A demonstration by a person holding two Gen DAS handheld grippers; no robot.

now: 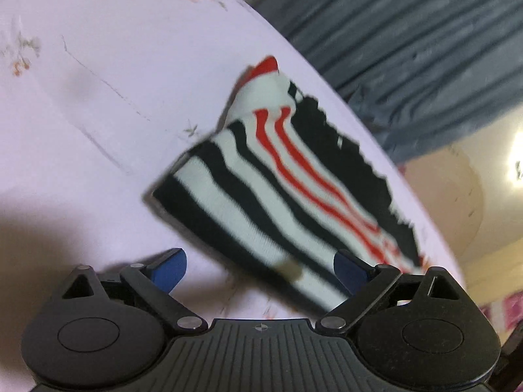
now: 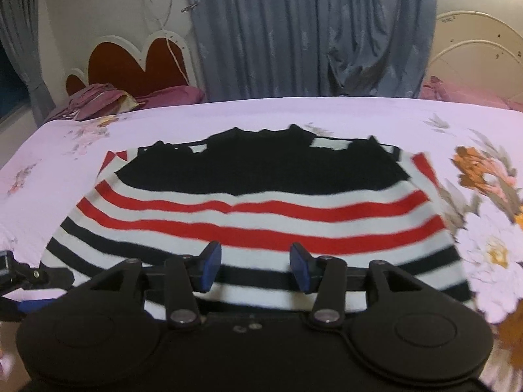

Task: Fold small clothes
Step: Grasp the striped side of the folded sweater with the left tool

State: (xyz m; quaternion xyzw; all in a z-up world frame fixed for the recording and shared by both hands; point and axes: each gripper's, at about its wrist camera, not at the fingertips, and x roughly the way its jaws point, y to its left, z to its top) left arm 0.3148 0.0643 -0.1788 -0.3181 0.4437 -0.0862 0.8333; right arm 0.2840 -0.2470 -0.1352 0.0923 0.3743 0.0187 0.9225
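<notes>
While striped sweater (image 2: 255, 215) lies flat on bed (image 2: 376, 114), stripes crosswise ahead of right gripper (image 2: 255, 268); jaws partly apart, hem beneath; left gripper (image 1: 260, 269) beside corner, jaws wide, empty.

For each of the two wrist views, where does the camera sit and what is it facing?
Left wrist: behind the open left gripper, angled down and rolled, facing the folded striped top on the bedsheet; only its own gripper shows.
Right wrist: behind the open right gripper, looking across the top toward the curtain; part of the left gripper shows at the left edge.
Shared: top, sheet, curtain.
</notes>
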